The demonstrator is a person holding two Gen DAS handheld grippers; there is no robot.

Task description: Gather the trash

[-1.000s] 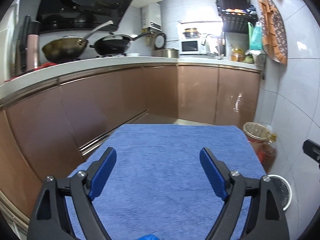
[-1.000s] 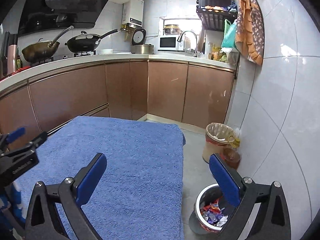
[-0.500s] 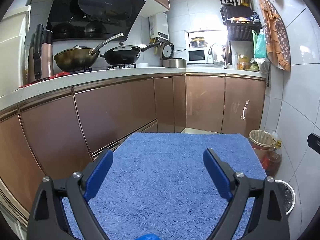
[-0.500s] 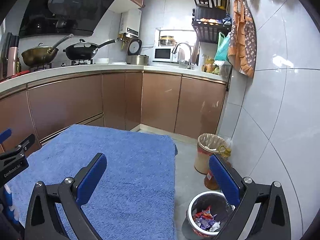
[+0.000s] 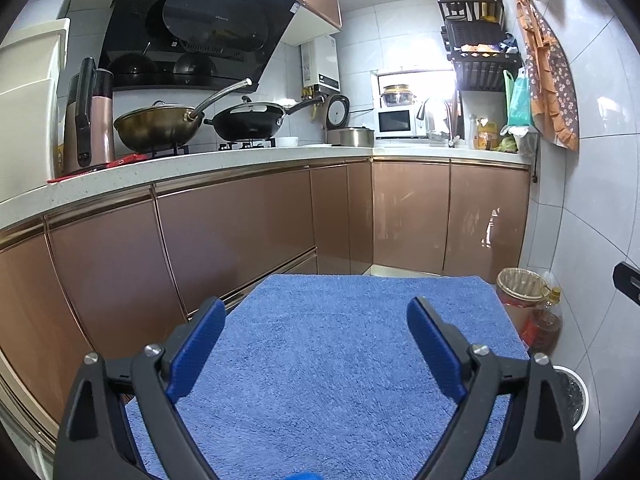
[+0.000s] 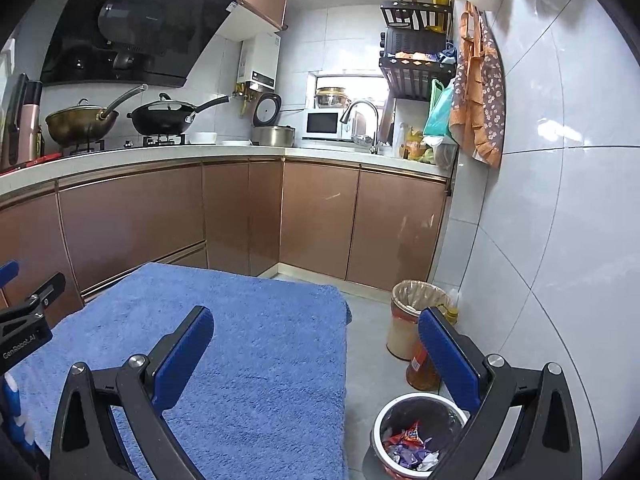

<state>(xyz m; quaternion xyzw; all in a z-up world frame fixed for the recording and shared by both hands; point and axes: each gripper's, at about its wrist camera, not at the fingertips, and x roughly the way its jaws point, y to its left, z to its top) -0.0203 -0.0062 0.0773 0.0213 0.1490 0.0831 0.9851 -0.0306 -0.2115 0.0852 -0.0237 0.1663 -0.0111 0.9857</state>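
Observation:
My left gripper [image 5: 316, 316] is open and empty above a table covered by a blue towel [image 5: 340, 360]. My right gripper [image 6: 316, 324] is open and empty over the towel's right edge [image 6: 256, 340]. A small white-rimmed bin [image 6: 416, 436] holding colourful wrappers stands on the floor below the right finger; its rim shows in the left wrist view [image 5: 576, 392]. No loose trash shows on the towel. The left gripper's side [image 6: 28, 316] shows at the right wrist view's left edge.
A larger lined waste basket [image 6: 416, 312] and an oil bottle [image 6: 420, 364] stand by the tiled right wall. Brown cabinets [image 5: 240, 232] run along the left and back under a counter with woks [image 5: 160, 128]. A small blue object [image 5: 304, 475] sits at the bottom edge.
Both cameras have tilted up and drawn back a little, so more of the range hood and wall shows. Both grippers stay open and empty.

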